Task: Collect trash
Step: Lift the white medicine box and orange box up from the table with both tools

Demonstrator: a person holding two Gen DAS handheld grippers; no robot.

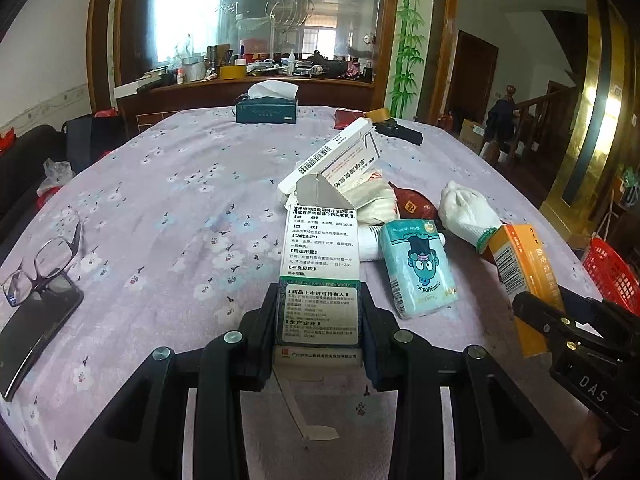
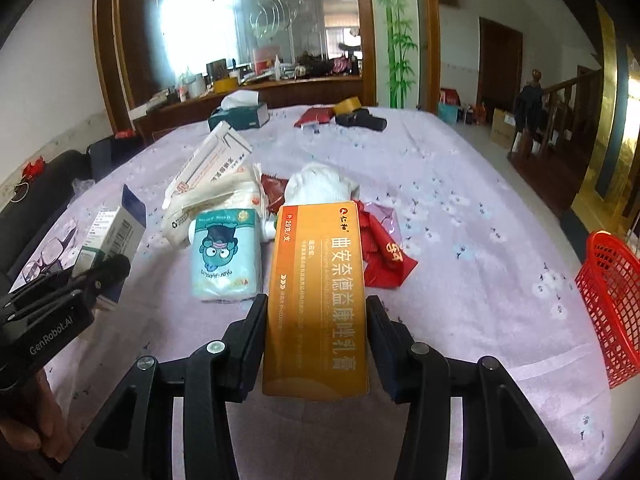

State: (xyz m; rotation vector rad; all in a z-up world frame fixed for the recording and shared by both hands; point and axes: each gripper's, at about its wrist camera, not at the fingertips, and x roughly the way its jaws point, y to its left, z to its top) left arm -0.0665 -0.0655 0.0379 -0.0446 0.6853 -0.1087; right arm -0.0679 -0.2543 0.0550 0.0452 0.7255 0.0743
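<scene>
My left gripper (image 1: 320, 294) is shut on a white and green medicine box (image 1: 320, 240) with an open top flap, held above the lilac tablecloth (image 1: 180, 208). My right gripper (image 2: 317, 300) is shut on an orange ointment box (image 2: 316, 280), both pads against its sides. Each gripper also shows in the other's view: the right gripper (image 1: 536, 312) with the orange box (image 1: 524, 264), the left gripper (image 2: 116, 268) with the white box (image 2: 112, 236). Between them lies a pile: a teal cartoon tissue pack (image 2: 226, 256), a white barcode carton (image 1: 336, 152), a crumpled white bag (image 1: 372, 200), a white glove (image 2: 320, 184) and red wrappers (image 2: 380, 252).
A red mesh basket (image 2: 612, 300) stands at the table's right edge. Glasses (image 1: 44, 264) rest on a black phone (image 1: 36, 328) at the left. A dark tissue box (image 1: 266, 110), a tape roll (image 2: 348, 105) and a black object (image 2: 362, 120) sit at the far side.
</scene>
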